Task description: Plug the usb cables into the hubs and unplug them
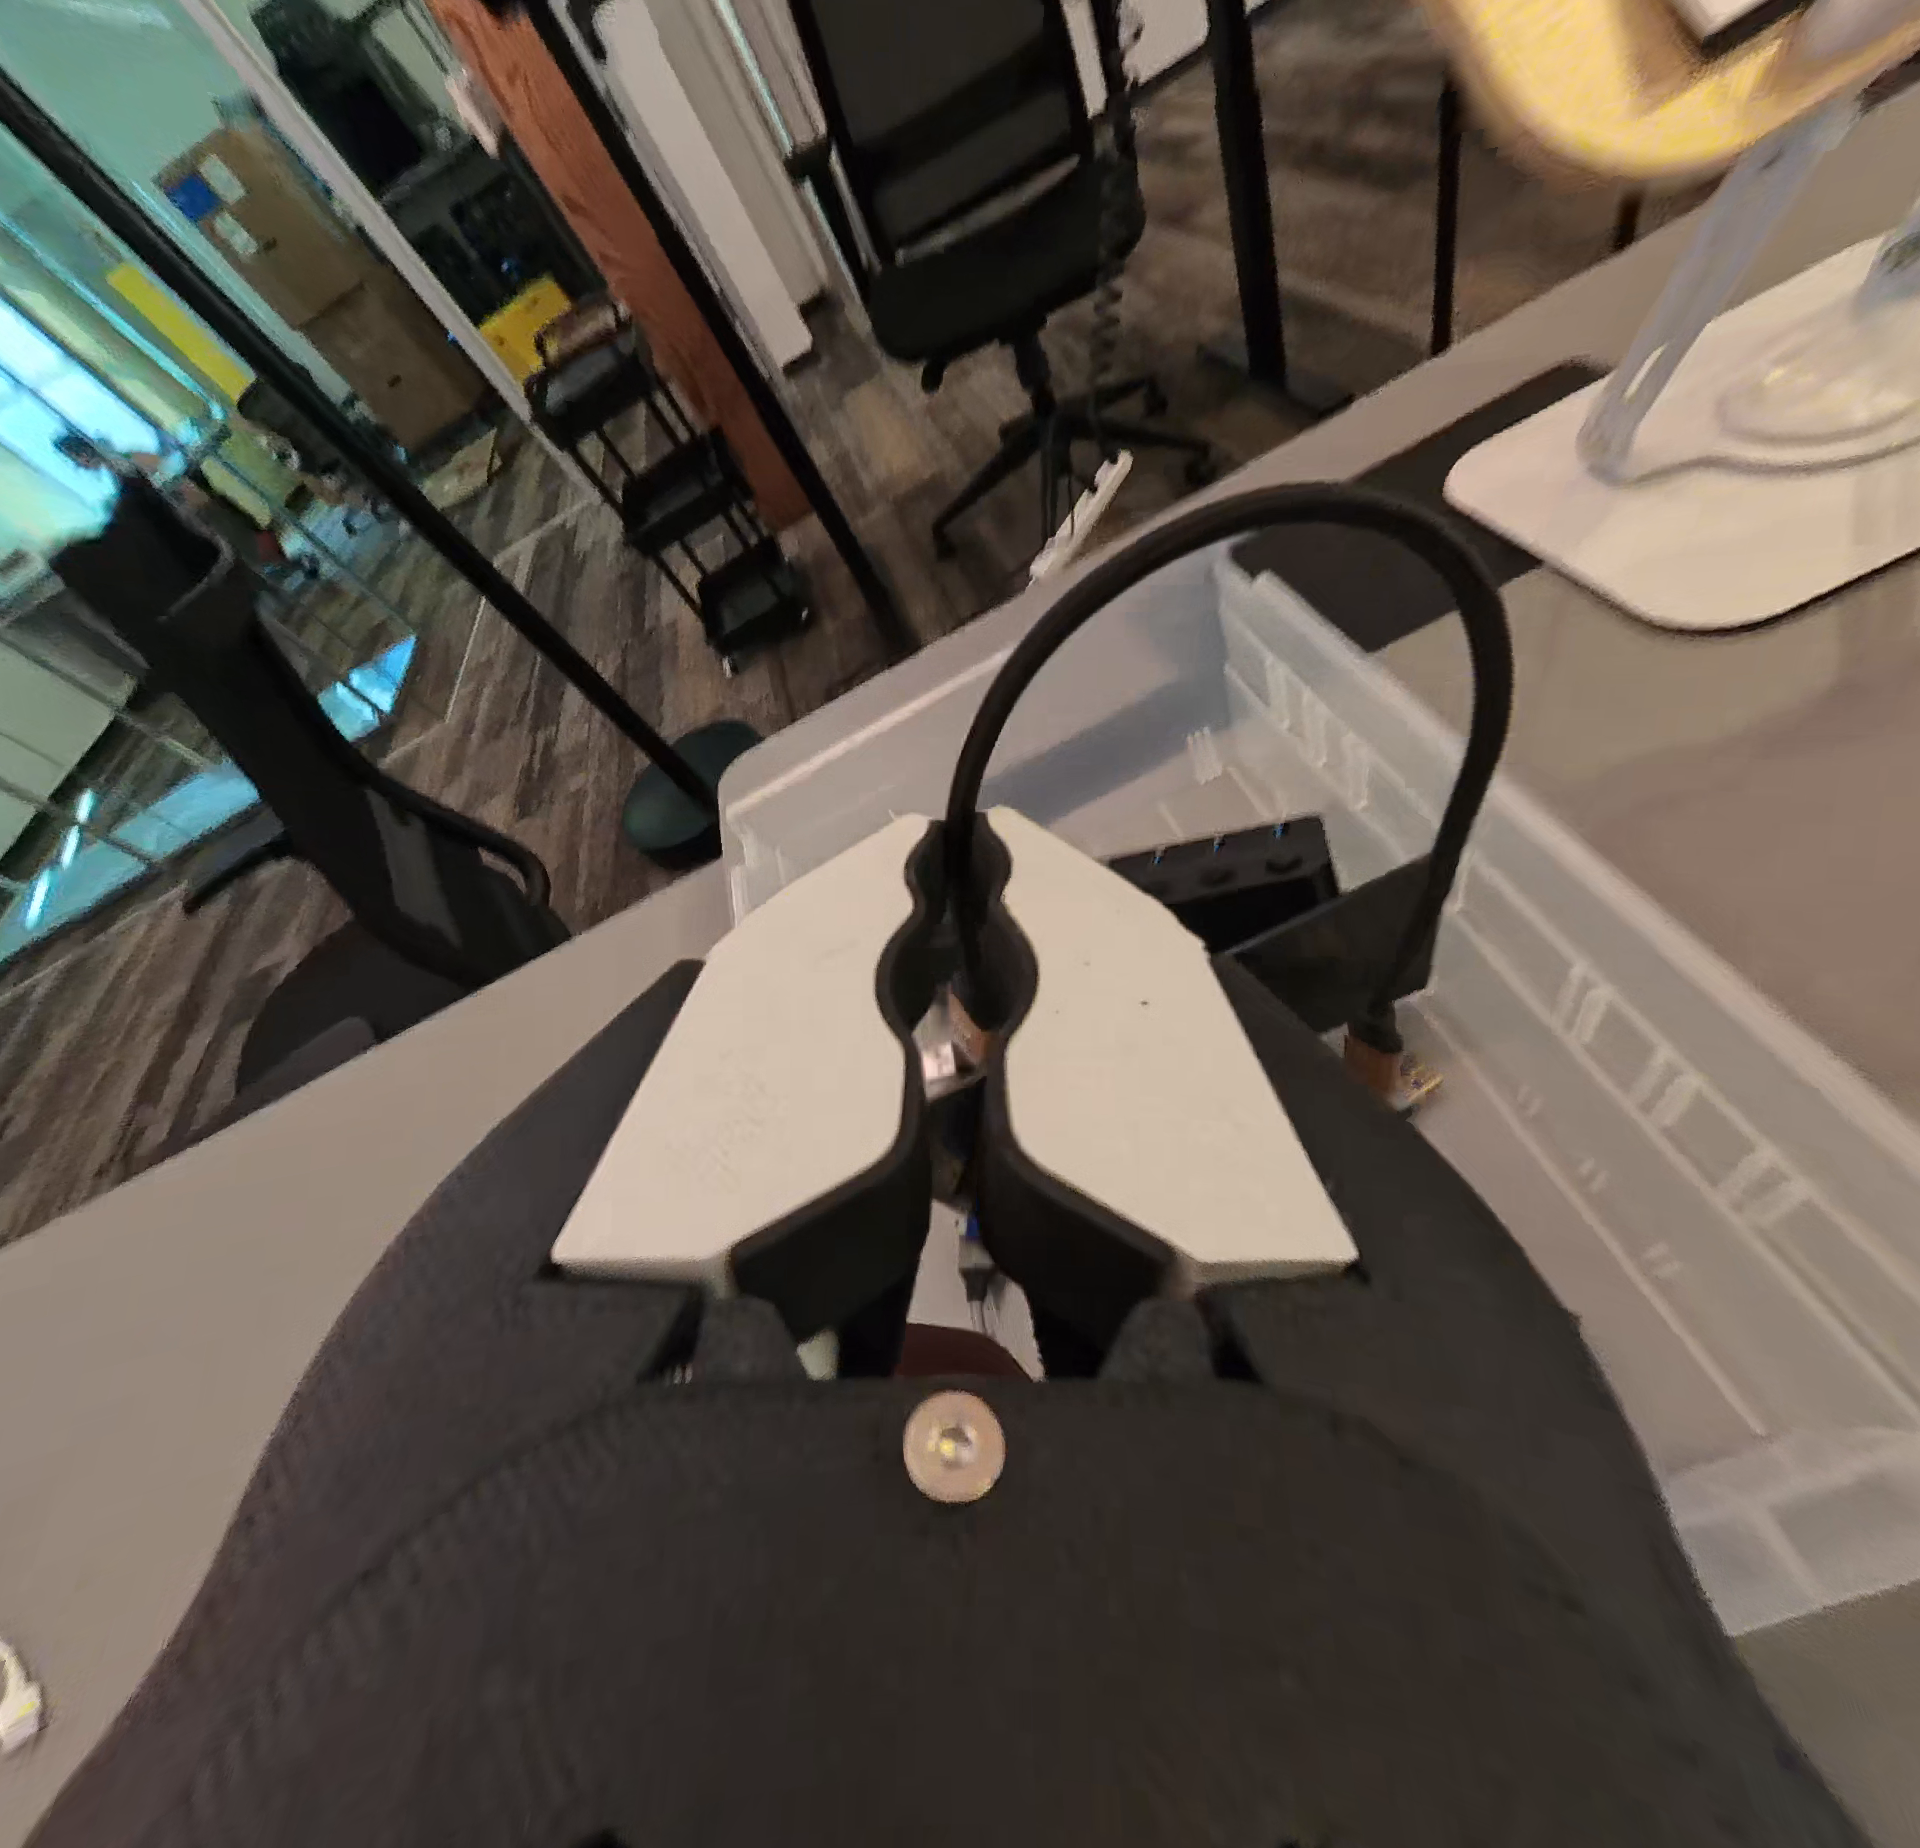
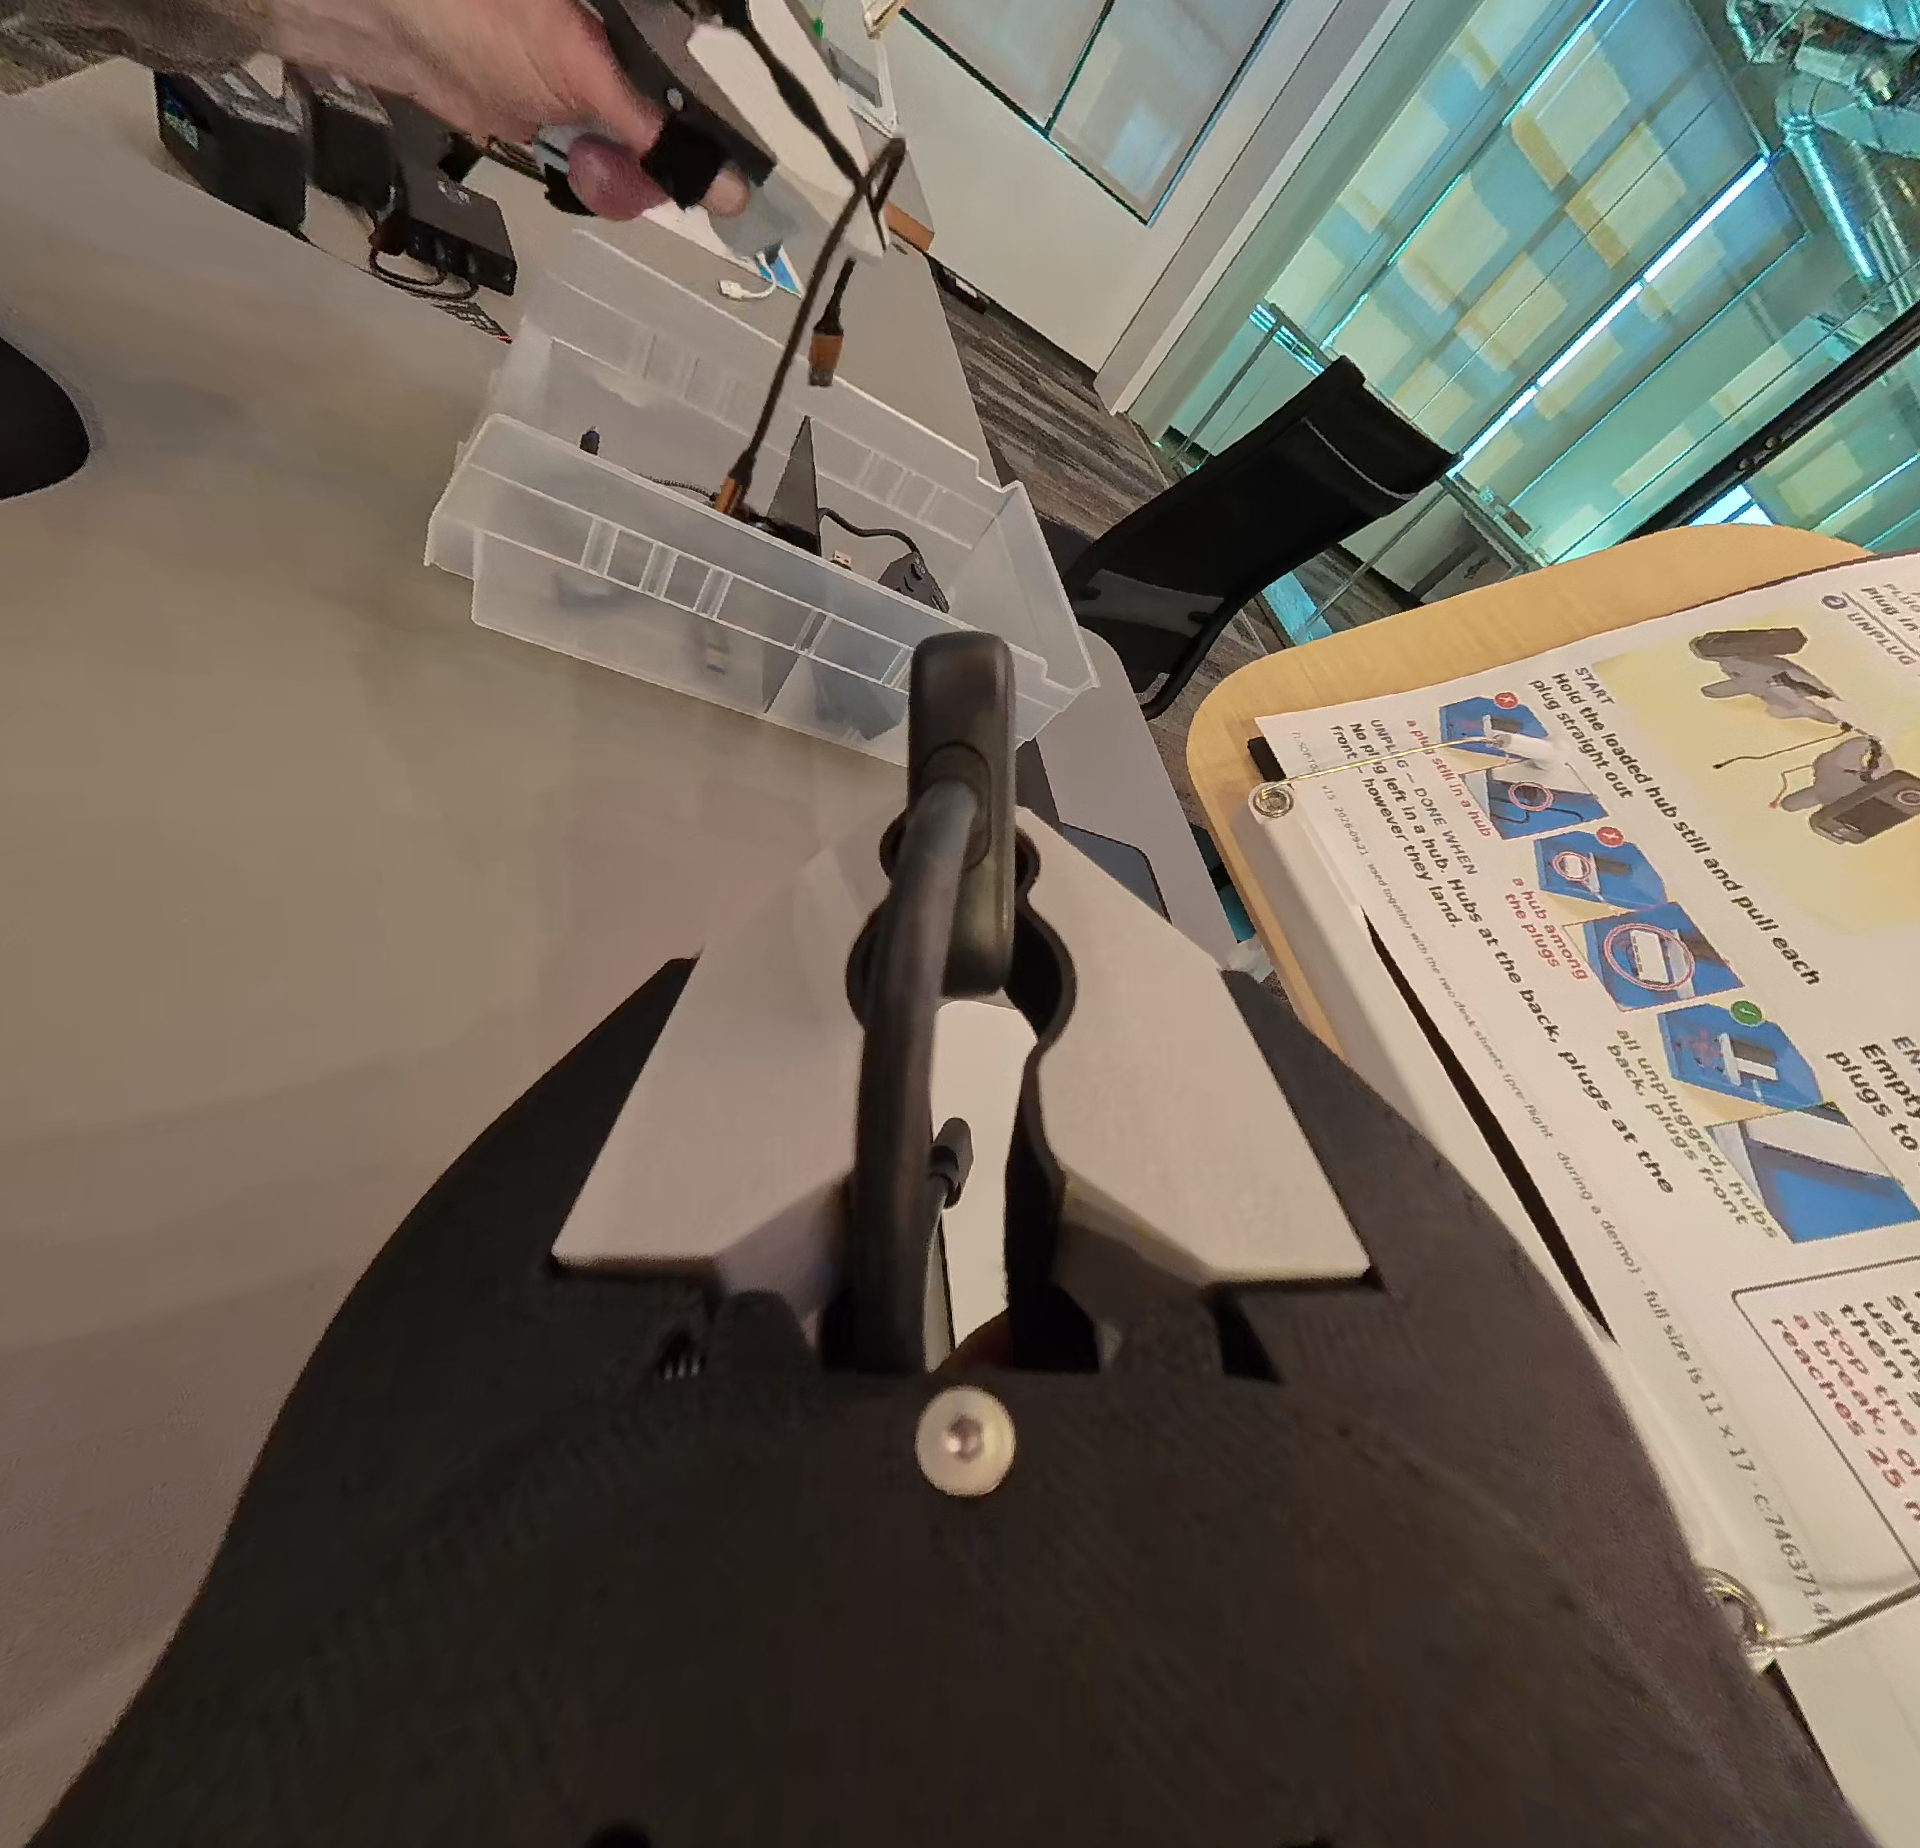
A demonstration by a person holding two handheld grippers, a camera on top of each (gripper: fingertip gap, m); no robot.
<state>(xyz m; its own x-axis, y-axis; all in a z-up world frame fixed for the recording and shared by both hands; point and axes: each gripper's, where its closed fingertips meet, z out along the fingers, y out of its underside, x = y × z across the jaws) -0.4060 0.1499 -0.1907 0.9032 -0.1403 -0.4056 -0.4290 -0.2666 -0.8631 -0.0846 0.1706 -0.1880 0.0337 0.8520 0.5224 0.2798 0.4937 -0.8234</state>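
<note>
My left gripper [image 1: 961, 853] is shut on a black USB cable [image 1: 1351, 510]. The cable arcs up and to the right, and its copper-coloured plug [image 1: 1387, 1055] hangs over a clear plastic bin [image 1: 1558, 967]. A black hub [image 1: 1226, 863] lies in the bin. My right gripper [image 2: 961, 863] is shut on a dark hub [image 2: 961, 738] whose end sticks out past the fingertips. The hub's own cord [image 2: 894, 1071] curves back between the fingers. In the right wrist view the left gripper [image 2: 727, 84], held by a hand, hangs over the bin [image 2: 644, 572] with the cable's plug [image 2: 826, 344] dangling.
A white monitor stand base [image 1: 1662, 510] sits on the grey table beyond the bin. A laminated instruction sheet [image 2: 1558, 1019] lies on a wooden board at the right. Black devices [image 2: 436, 229] stand at the back left. Office chairs stand past the table edge. The white monitor stand base [image 1: 1662, 510] lies some 25 cm from my right tips, 35 cm from my left tips.
</note>
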